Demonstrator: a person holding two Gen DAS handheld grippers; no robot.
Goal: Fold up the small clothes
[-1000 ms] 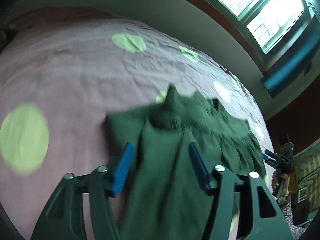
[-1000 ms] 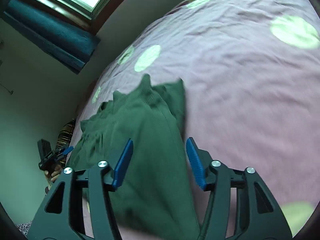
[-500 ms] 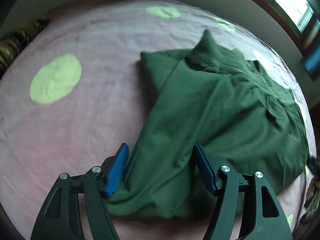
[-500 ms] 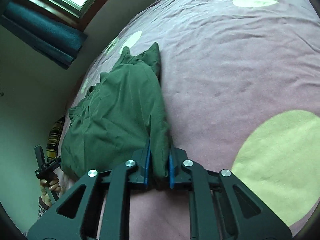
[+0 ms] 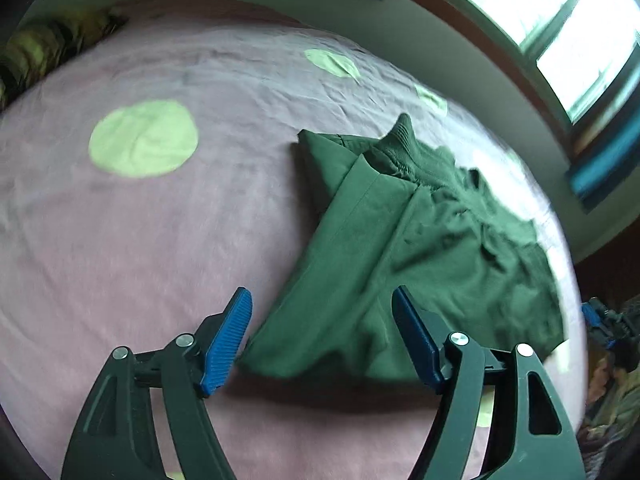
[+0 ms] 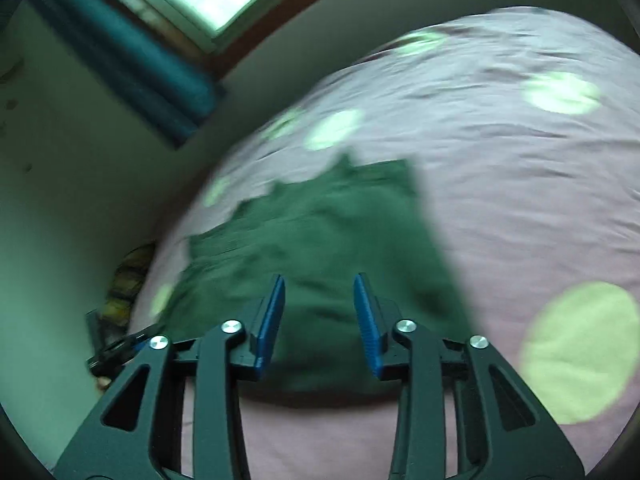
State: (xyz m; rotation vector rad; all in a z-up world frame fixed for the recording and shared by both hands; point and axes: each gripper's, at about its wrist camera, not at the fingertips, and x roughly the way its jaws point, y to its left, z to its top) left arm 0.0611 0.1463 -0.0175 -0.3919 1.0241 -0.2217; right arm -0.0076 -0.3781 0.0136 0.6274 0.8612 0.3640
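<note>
A dark green garment (image 5: pixel 404 240) lies folded over on a pink bedsheet (image 5: pixel 160 232) with pale green dots; its ribbed part points to the far side. My left gripper (image 5: pixel 322 334) is open and empty, just above the garment's near edge. In the right wrist view the garment (image 6: pixel 320 240) is blurred by motion. My right gripper (image 6: pixel 319 314) is open and empty, held above the garment's near edge. The right gripper's blue tip (image 5: pixel 596 316) shows at the right edge of the left wrist view.
A window (image 5: pixel 540 20) with teal curtains (image 6: pixel 132 60) runs along the wall behind the bed. A striped yellow-and-dark pillow (image 5: pixel 44 48) lies at the bed's far left. The sheet's edge drops off beside the garment (image 6: pixel 172 216).
My right gripper was shut on the garment's edge half a second ago; it has let go, opened and lifted. My left gripper pulled back and stayed open. The garment now lies flatter.
</note>
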